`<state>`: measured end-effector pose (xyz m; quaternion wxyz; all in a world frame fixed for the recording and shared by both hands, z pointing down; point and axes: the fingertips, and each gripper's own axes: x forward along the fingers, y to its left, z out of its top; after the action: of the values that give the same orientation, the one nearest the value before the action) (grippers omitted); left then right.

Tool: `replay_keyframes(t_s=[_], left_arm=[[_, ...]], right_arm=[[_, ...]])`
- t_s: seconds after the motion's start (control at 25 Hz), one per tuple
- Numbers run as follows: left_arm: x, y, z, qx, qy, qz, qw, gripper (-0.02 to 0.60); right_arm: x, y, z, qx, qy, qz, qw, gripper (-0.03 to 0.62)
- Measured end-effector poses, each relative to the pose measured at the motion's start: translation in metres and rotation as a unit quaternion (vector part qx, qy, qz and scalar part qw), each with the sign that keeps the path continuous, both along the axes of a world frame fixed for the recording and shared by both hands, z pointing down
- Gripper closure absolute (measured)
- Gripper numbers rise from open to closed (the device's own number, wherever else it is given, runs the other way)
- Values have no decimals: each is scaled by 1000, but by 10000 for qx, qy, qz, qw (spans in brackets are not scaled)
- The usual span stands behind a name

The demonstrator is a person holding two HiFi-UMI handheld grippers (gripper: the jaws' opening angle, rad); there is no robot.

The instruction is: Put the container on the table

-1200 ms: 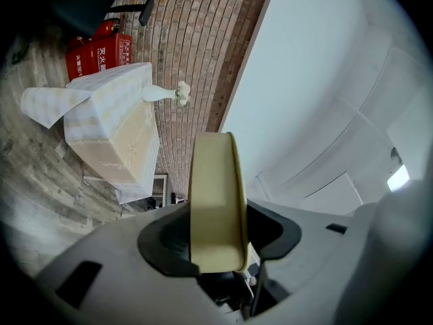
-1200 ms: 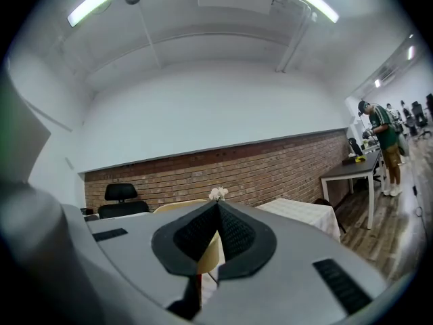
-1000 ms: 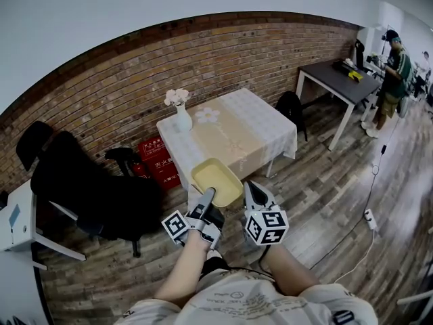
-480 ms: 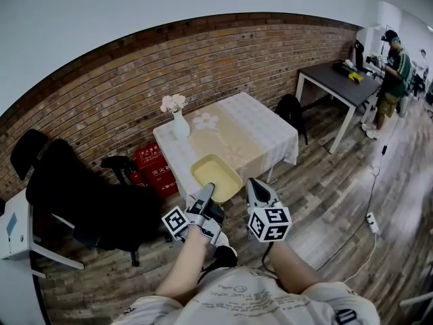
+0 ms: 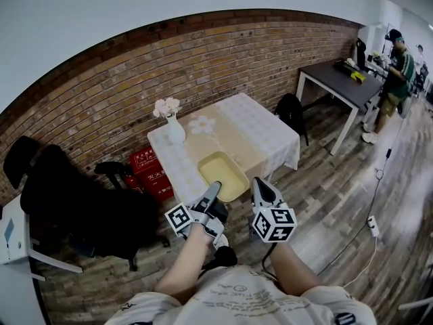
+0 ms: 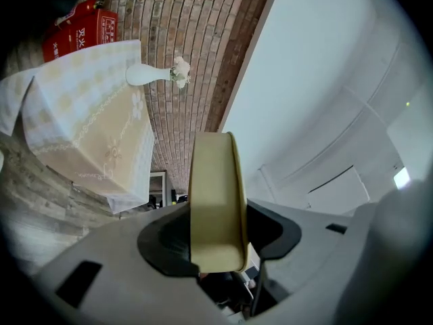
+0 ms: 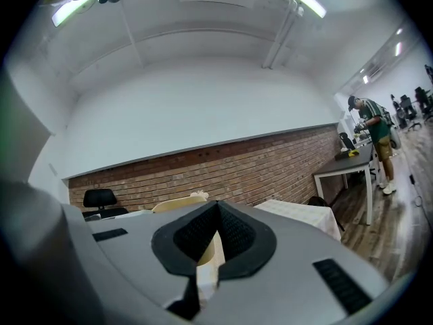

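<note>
Your left claw (image 5: 214, 187) and right claw (image 5: 259, 183) each pinch the container (image 5: 222, 170) by its near rim, so it hangs level by the table (image 5: 254, 124) edge, centre frame.

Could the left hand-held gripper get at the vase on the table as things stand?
Probably not: the left hand-held gripper is clamped on the yellow container, so its jaws are taken, and the vase stands beyond it, near the far corner of the table.

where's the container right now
Head view, centre: the container is held between the left gripper and right gripper, at the near edge of the table.
</note>
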<state>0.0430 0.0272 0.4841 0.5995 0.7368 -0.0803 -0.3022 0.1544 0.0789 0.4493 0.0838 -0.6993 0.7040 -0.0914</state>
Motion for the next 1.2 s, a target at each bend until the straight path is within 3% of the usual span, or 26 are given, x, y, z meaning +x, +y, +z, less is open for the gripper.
replay_keyframes(t_s=[0.52, 0.88, 1.2], left_arm=[[8, -62, 26, -190, -38, -141, 9997, 371], [12, -139, 34, -310, 155, -314, 9989, 371], [19, -215, 50, -585, 114, -396, 9974, 371]], right_arm=[[14, -72, 25, -180, -34, -178, 9997, 591], [23, -146, 35, -328, -69, -278, 9991, 591], [32, -225, 45, -562, -68, -411, 9975, 591]])
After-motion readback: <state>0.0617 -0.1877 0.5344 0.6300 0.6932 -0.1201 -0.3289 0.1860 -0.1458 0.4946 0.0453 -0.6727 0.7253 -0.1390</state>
